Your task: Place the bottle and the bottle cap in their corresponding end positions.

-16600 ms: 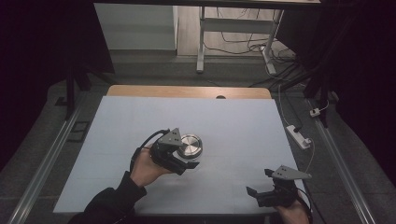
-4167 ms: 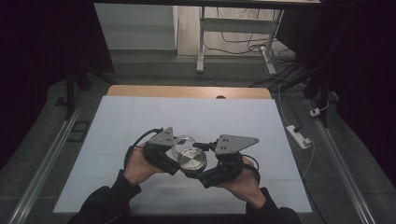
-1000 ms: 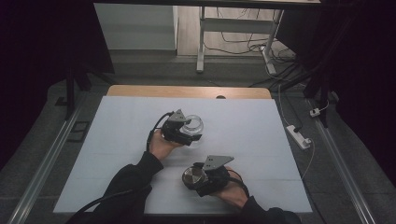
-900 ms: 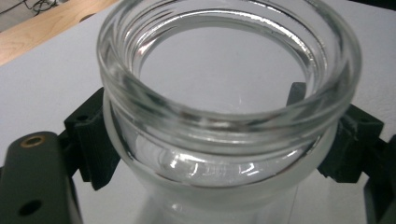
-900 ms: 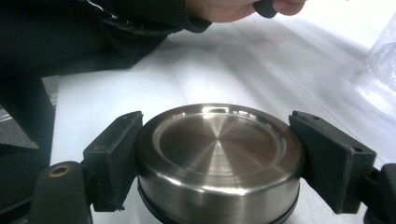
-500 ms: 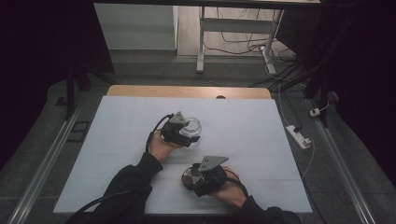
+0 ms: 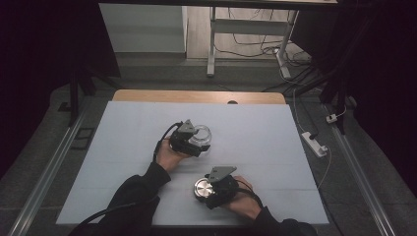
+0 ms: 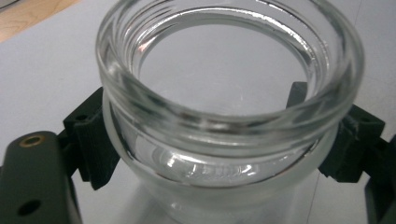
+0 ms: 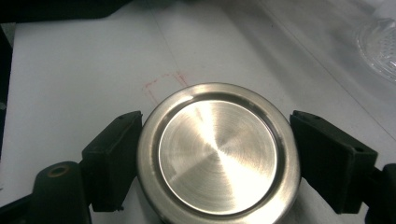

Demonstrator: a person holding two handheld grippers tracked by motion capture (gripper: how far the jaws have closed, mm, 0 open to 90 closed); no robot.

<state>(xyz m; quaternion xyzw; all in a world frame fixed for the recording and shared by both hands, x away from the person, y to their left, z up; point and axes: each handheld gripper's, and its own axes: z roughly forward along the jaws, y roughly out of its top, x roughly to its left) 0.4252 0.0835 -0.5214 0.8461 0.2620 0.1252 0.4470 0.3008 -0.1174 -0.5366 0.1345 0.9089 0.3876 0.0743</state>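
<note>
The lid is off and the two parts are held apart, so the step in hand looks like the end of unscrewing: each part is being brought to its own spot on the desk (image 7: 123,147). The left hand-held gripper (image 7: 196,142) is clamped on the glass jar (image 7: 200,133), its black pads pressing the jar's body on either side just below the threaded neck; in the left gripper view the jar (image 8: 229,107) stands mouth-up and empty between the jaws. The right hand-held gripper (image 7: 204,192) is closed on the steel lid (image 7: 202,187), which sits flat, top face up, squeezed at its rim between the pads, as the right gripper view shows of the lid (image 9: 217,151). The jar lies well beyond the right hand-held gripper, up and to its left in the high view.

Next, I judge, each hand needs to settle its part fully on the desk and then part the jaws without nudging it.
</note>
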